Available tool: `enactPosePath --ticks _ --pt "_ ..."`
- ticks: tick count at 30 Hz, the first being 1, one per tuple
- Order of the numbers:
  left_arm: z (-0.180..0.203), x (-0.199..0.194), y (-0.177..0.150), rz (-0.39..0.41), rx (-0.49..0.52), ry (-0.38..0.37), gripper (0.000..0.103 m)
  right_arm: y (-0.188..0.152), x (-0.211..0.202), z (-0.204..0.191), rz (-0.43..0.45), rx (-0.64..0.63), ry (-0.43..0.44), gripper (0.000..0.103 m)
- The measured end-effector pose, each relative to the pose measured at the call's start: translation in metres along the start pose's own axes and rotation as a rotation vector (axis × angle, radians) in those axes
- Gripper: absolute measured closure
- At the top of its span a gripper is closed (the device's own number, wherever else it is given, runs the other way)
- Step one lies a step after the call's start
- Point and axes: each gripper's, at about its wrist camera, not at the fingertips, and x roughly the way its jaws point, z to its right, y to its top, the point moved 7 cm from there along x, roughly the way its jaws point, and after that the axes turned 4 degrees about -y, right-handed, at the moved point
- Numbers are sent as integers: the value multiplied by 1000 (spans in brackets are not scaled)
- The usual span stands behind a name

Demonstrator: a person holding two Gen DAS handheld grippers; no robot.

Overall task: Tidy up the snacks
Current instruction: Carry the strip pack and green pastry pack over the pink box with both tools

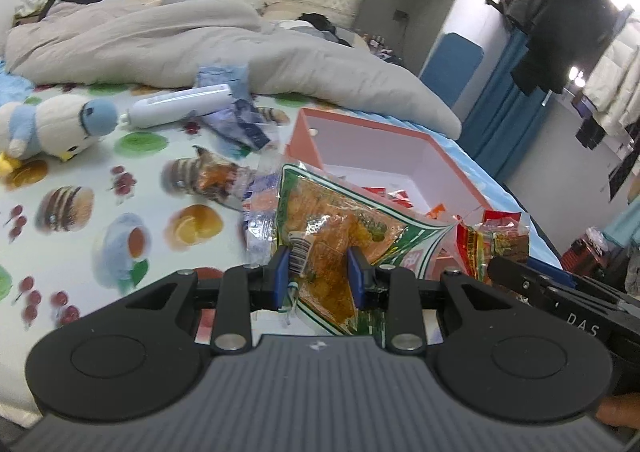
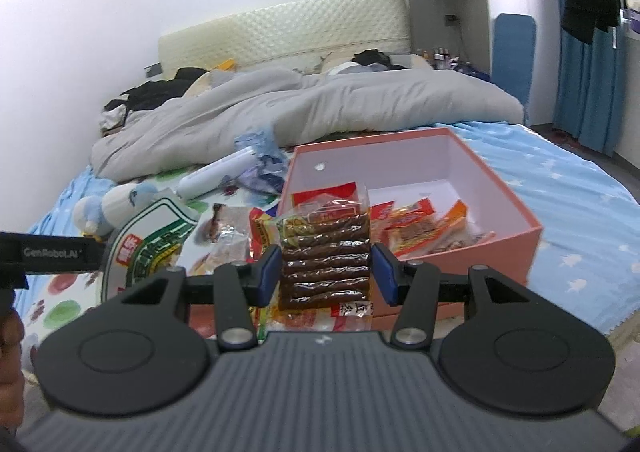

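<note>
My left gripper [image 1: 319, 275] is shut on a green-and-white snack bag [image 1: 336, 224] with orange pieces inside, held above the bedsheet near the pink box [image 1: 372, 128]. In the right wrist view that same snack bag [image 2: 156, 240] hangs at the left. My right gripper [image 2: 325, 272] is shut on a clear pack of brown strips [image 2: 325, 256], lifted in front of the pink box [image 2: 496, 188], which holds several red and orange snack packets [image 2: 424, 228]. More loose snack packets [image 1: 212, 176] lie on the sheet left of the box.
A penguin plush [image 1: 44, 128], a white tube [image 1: 180, 106] and a blue wrapper [image 1: 236, 120] lie on the fruit-print sheet. A grey duvet [image 1: 200, 40] is bunched behind them. Clothes hang at the right [image 1: 576, 20]. The bed's right edge runs past the box.
</note>
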Motion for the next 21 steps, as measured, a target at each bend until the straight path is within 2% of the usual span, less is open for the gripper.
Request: enactPosePath --ticks 5,12,21 --pt "19 12 6 2 26 -32 68 2 -5 19 10 15 -24 51" --pt "43 37 8 -42 77 -62 68 2 -4 37 21 55 -39 51" --pt "57 73 28 -44 108 -79 68 8 16 56 18 74 -32 51"
